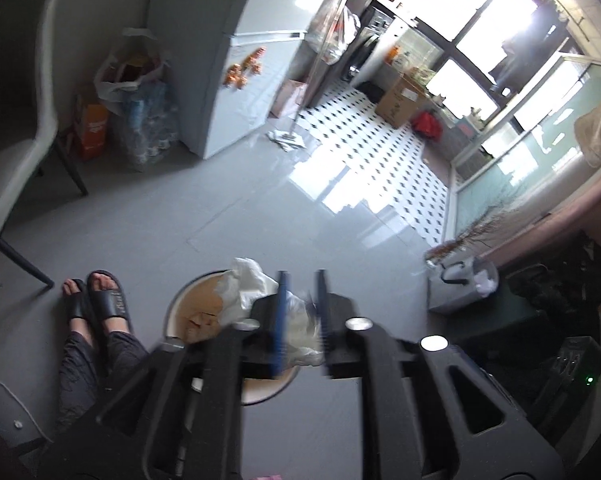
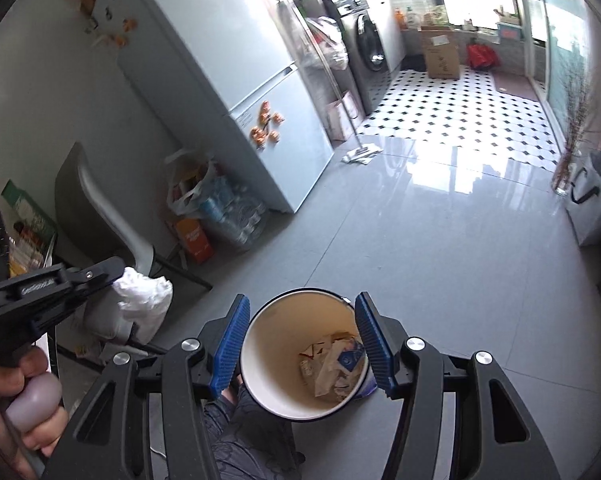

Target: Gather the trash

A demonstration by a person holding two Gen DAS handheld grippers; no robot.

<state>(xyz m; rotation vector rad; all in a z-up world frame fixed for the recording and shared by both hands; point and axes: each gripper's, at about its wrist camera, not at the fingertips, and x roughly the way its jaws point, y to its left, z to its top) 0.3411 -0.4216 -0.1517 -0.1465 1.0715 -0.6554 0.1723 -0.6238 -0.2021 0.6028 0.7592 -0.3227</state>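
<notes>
Cream-lined bin (image 2: 296,320), blue claw pads (image 2: 230,346).

Left gripper (image 1: 300,320) fingers (image 1: 279,320) pinch white plastic (image 1: 252,292); bin (image 1: 198,308) below

Glossy grey floor tiles (image 2: 440,240) run to a strip of white tiling with black diamond insets (image 2: 452,108), mirroring glare from the bright windows (image 1: 496,12). A tall pale two-door fridge (image 2: 236,80) stands against the plain wall, a silver front-loading washing machine (image 2: 364,40) beyond. A grey moulded chair (image 2: 104,208) sits nearby.
</notes>
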